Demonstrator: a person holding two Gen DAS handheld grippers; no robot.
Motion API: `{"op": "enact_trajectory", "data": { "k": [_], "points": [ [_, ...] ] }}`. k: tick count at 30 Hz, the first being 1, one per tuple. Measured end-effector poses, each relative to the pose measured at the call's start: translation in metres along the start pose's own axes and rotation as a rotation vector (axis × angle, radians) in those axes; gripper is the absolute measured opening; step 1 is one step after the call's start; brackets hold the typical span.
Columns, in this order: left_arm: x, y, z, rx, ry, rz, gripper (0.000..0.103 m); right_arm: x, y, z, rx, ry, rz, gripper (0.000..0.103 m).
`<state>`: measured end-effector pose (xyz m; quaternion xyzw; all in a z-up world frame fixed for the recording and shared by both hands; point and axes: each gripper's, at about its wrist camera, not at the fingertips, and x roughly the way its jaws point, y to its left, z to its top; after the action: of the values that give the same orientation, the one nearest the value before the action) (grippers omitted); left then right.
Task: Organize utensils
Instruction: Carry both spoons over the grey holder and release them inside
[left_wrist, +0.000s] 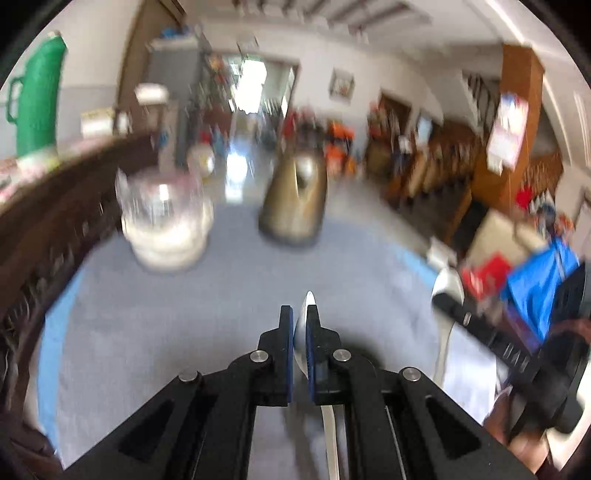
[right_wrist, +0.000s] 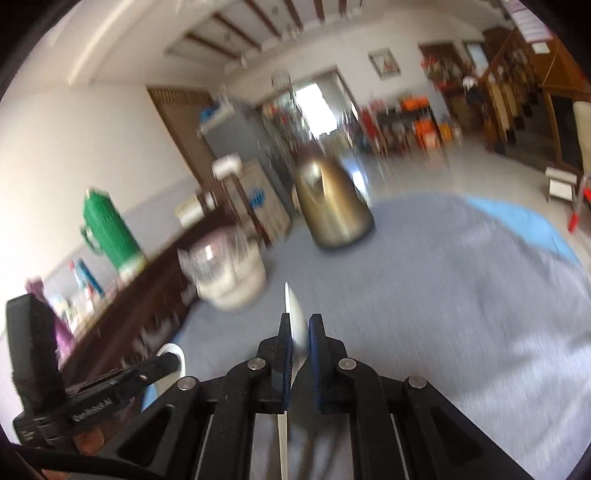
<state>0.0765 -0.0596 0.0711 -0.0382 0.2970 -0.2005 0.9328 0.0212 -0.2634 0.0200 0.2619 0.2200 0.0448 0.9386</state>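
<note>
My left gripper (left_wrist: 300, 314) is shut on a metal spoon (left_wrist: 301, 332), bowl end forward between the blue pads, handle running back under the jaws. It is held above the grey-blue table cloth (left_wrist: 184, 332). My right gripper (right_wrist: 300, 323) is shut on a white spoon (right_wrist: 295, 317), bowl forward, handle trailing back. The right gripper also shows in the left wrist view (left_wrist: 448, 299) at the right with its white spoon (left_wrist: 445, 291). The left gripper shows in the right wrist view (right_wrist: 168, 363) at the lower left with its spoon (right_wrist: 173, 350). Both views are blurred.
A gold kettle (left_wrist: 295, 199) (right_wrist: 332, 206) stands at the table's far side. A glass jug on a white base (left_wrist: 166, 221) (right_wrist: 229, 273) stands left of it. A dark wooden sideboard (left_wrist: 44, 236) with a green thermos (left_wrist: 37, 96) (right_wrist: 110, 229) runs along the left.
</note>
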Motion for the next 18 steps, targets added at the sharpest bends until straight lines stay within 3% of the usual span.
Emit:
{"op": "enact_trajectory", "data": {
  "k": [3, 5, 9, 18],
  "points": [
    [0.009, -0.004, 0.016, -0.044, -0.145, 0.043, 0.006, 0.009, 0.005, 0.018, 0.031, -0.103, 0.021, 0.008],
    [0.023, -0.005, 0.019, -0.087, -0.179, 0.049, 0.006, 0.019, 0.008, 0.027, 0.051, -0.149, 0.023, 0.008],
    [0.048, -0.005, 0.008, -0.127, -0.208, 0.082, 0.006, 0.041, 0.013, 0.028, 0.054, -0.204, -0.014, 0.008],
    [0.072, 0.003, -0.024, -0.106, -0.174, 0.129, 0.007, 0.067, 0.032, -0.002, -0.112, -0.168, -0.103, 0.009]
  ]
}}
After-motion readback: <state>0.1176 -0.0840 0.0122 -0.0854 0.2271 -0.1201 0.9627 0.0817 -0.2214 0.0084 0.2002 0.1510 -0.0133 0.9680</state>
